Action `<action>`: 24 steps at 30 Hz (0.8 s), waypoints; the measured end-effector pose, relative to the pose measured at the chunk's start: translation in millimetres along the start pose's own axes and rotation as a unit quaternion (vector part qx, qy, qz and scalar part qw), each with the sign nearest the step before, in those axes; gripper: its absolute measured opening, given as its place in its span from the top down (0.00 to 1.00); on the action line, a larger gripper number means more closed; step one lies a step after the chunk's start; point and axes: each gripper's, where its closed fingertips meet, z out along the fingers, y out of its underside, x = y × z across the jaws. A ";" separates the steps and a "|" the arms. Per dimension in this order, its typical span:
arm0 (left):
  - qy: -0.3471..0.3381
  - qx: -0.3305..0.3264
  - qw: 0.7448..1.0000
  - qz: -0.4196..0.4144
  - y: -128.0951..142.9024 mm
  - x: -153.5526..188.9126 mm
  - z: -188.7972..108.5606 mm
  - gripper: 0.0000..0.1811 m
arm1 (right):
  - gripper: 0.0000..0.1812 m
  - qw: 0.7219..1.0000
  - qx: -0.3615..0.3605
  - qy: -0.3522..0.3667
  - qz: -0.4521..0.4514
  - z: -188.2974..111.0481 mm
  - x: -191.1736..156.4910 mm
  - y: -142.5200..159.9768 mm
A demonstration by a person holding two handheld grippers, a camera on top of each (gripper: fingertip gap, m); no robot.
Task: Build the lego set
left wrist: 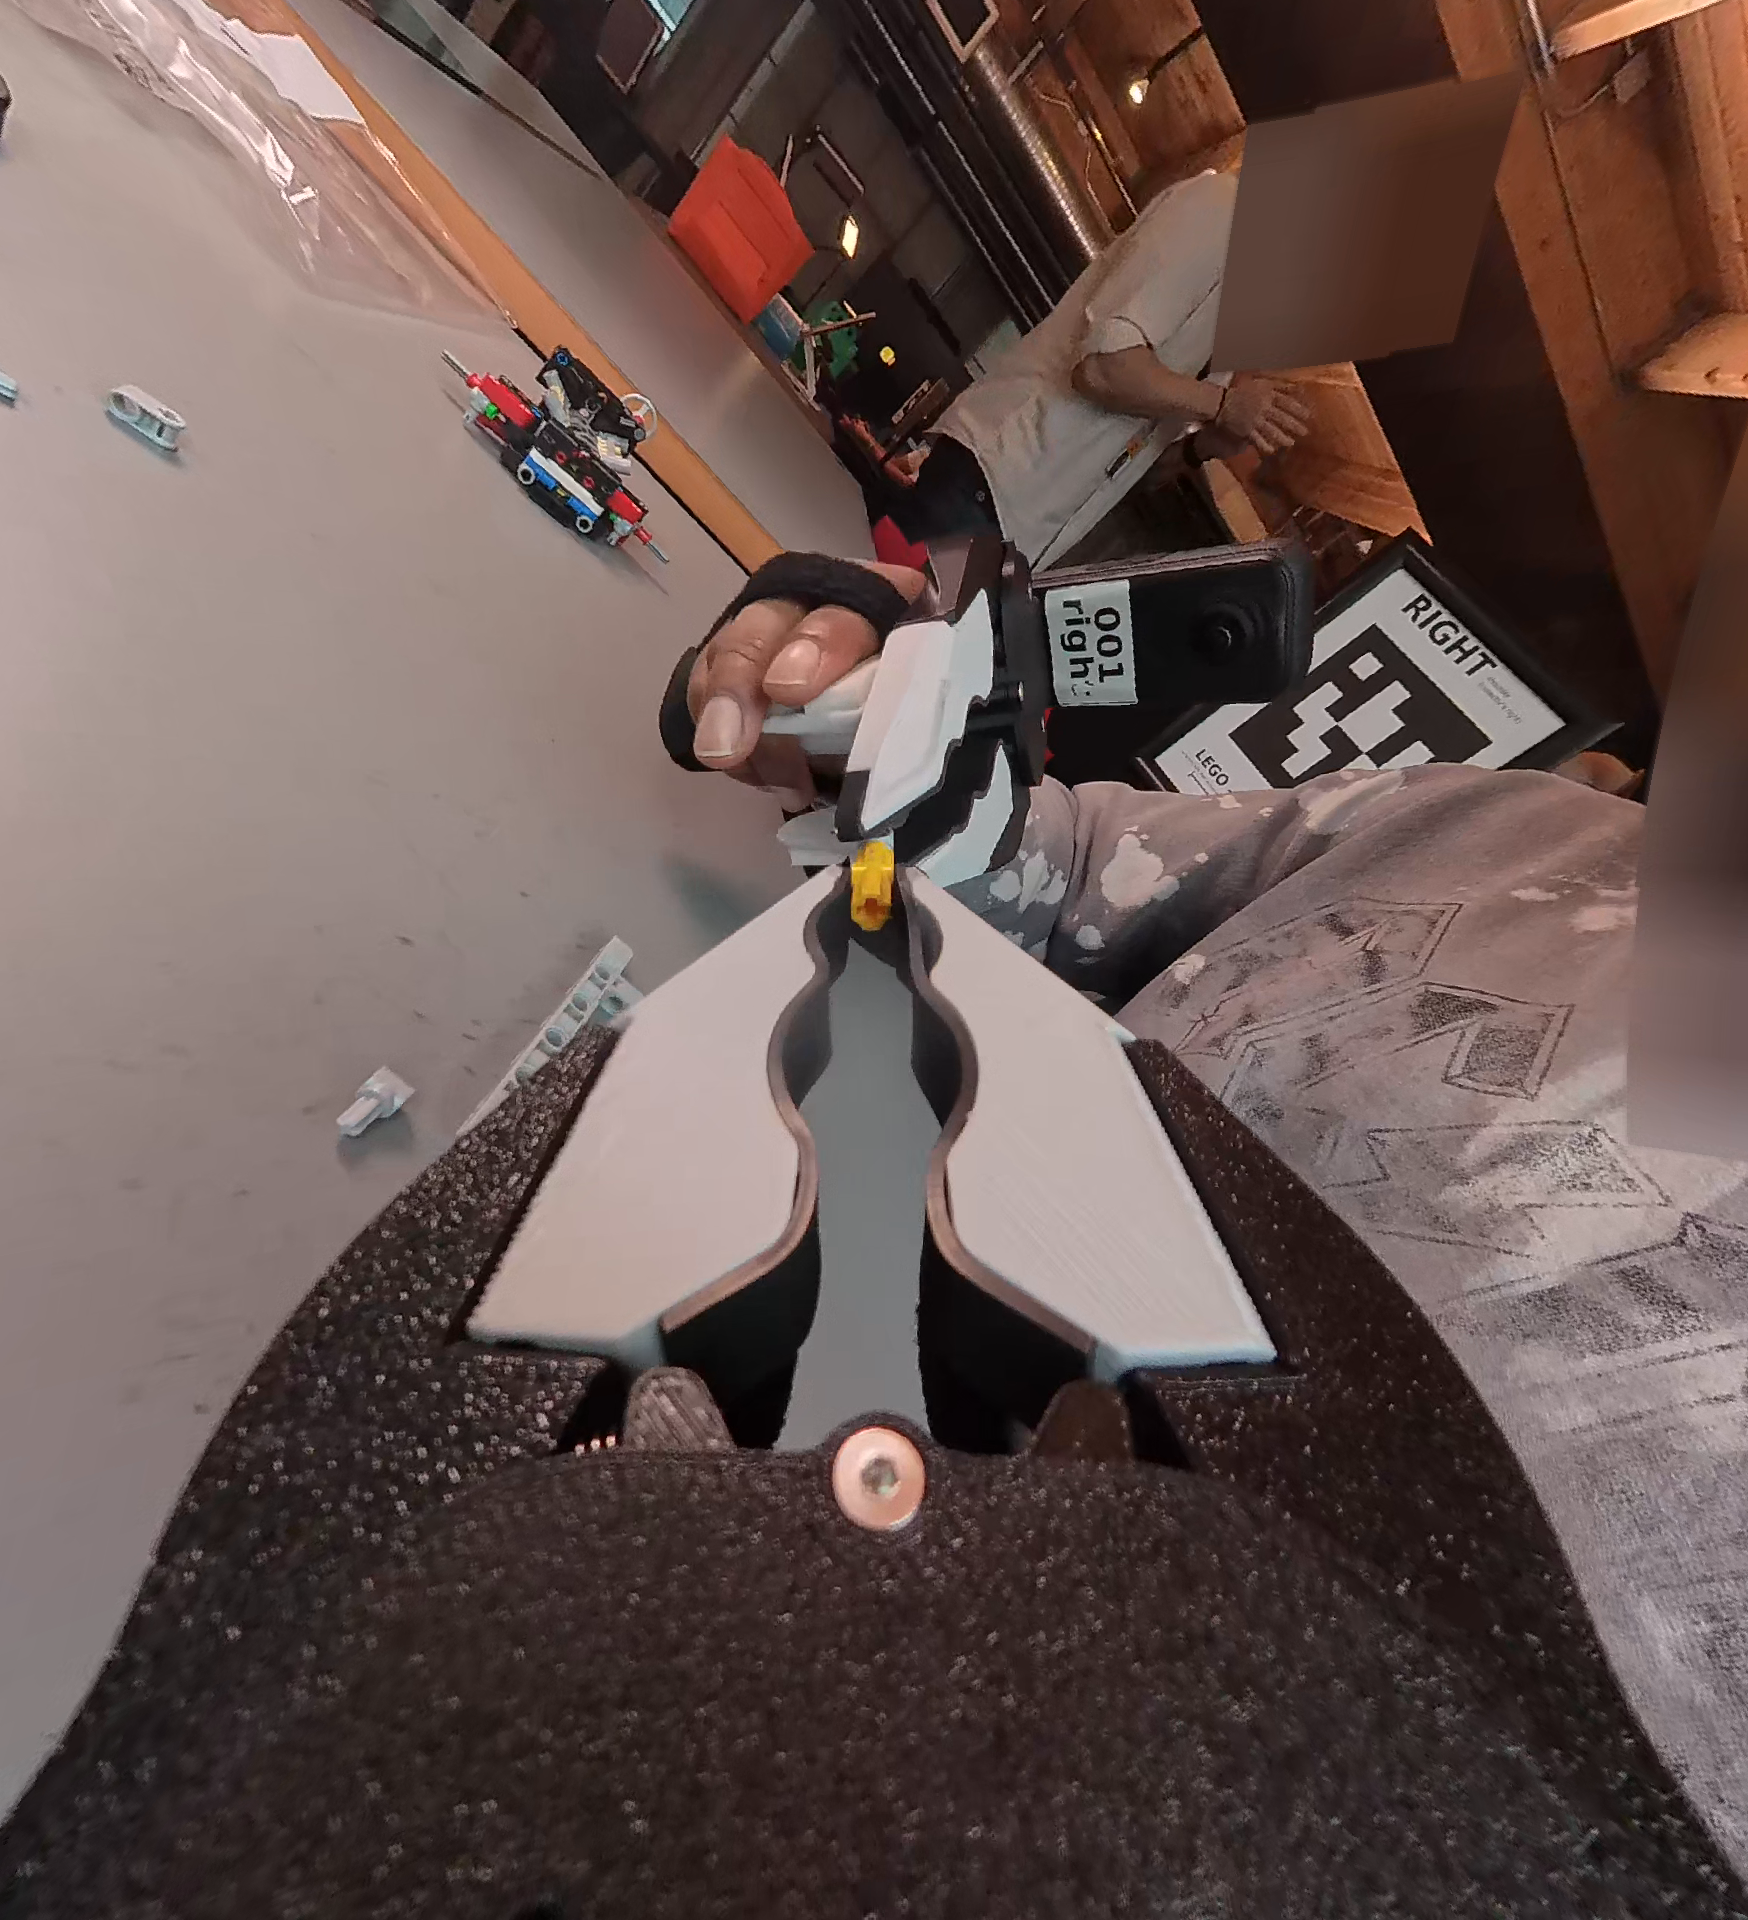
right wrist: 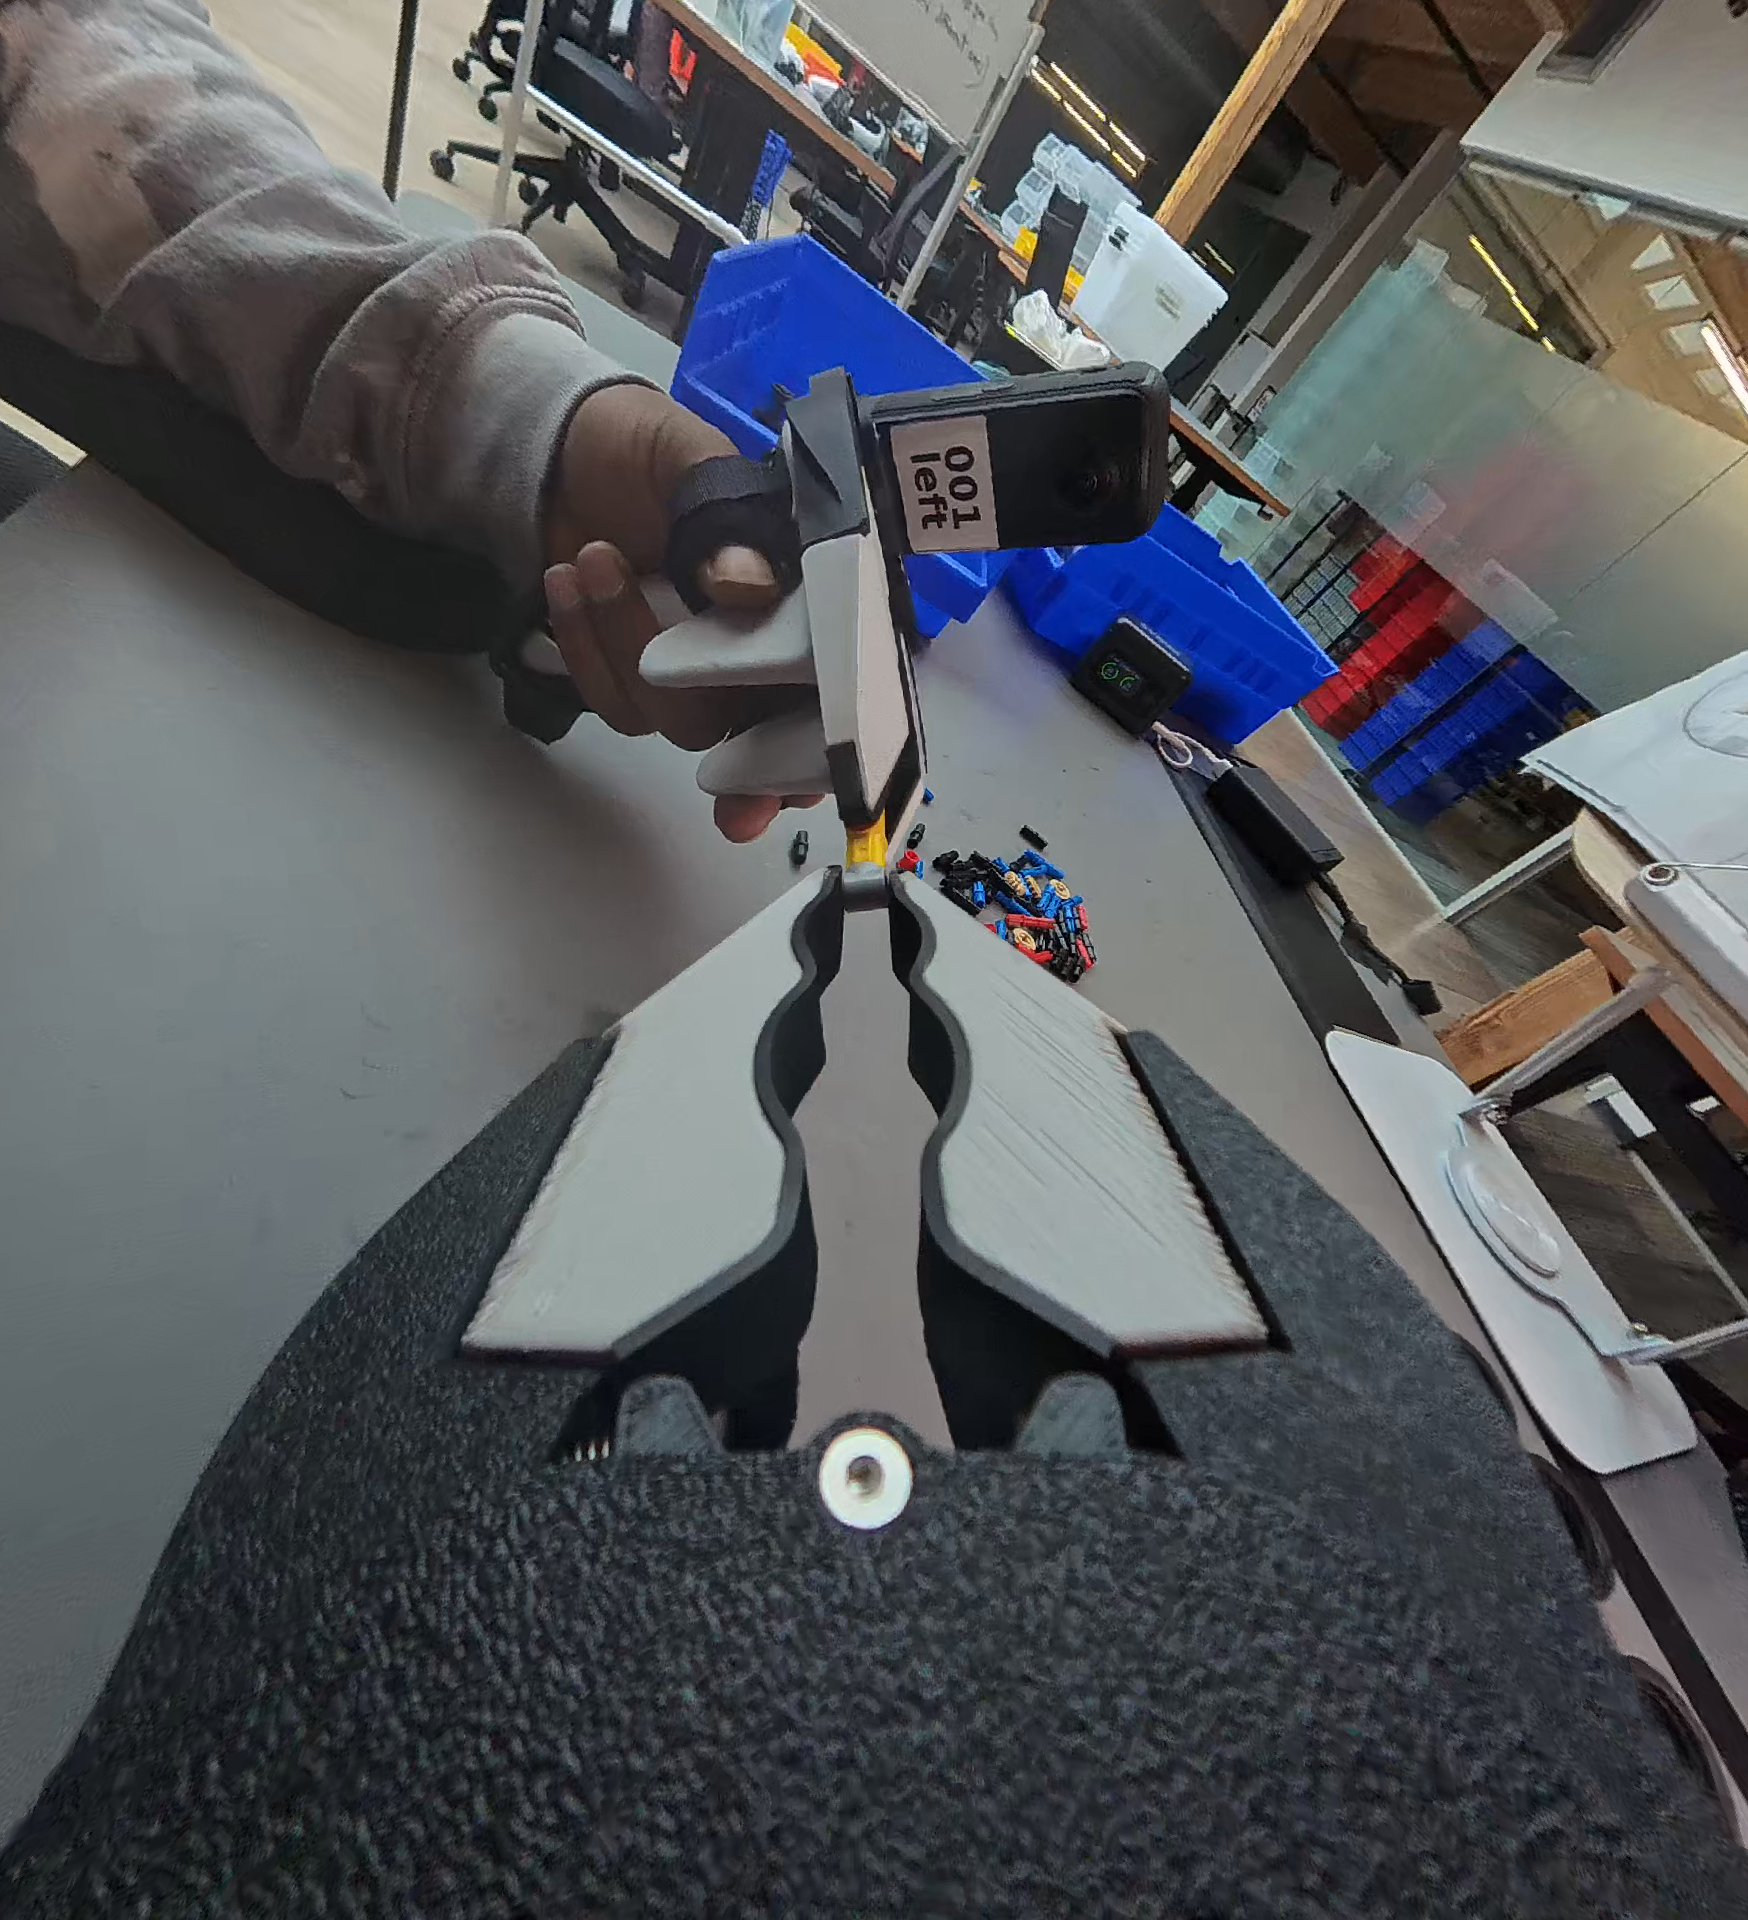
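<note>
Left gripper, grey two-finger tool with black pebbled body: tips clamped on a small yellow plastic pin piece, held above the grey table.

Right gripper, same make: tips pinched on a small grey plastic connector piece, which meets the yellow piece end to end; the two tools face each other tip to tip.

Partly built multicoloured brick model: on the table near its far wooden edge, well apart from both tools.

Loose grey pieces: a perforated beam, a short peg and a two-hole connector, all on the table.

Heap of small blue, black and red pins: on the table just beyond the right tool's tips.

Blue plastic bins: farther back.
</note>
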 end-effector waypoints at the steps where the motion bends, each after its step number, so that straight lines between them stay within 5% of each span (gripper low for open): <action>1: 0.001 0.001 1.000 -0.001 -0.6 0.6 0.1 0.97 | 0.96 1.000 -0.002 0.001 -0.007 -0.6 0.9 -0.8; 5: -0.024 0.010 0.999 0.026 -8.5 -0.7 -2.4 0.96 | 0.96 0.999 -0.002 -0.016 0.037 -5.7 8.6 0.5; 9: -0.112 0.099 0.985 0.082 -50.4 -14.3 -57.8 0.98 | 0.96 0.988 0.028 0.057 0.139 -51.9 72.0 14.7; 13: -0.184 0.068 0.964 0.180 -48.6 -14.4 -45.0 0.97 | 0.96 0.957 -0.111 0.187 0.192 -70.9 128.3 104.5; 17: -0.248 0.034 0.941 0.229 -37.0 -31.6 -37.6 0.97 | 0.96 0.915 -0.262 0.211 0.224 -64.9 140.0 182.3; 24: -0.247 0.032 0.937 0.244 -30.7 -37.6 -31.9 0.96 | 0.89 0.889 -0.343 0.206 0.222 -43.5 154.5 214.0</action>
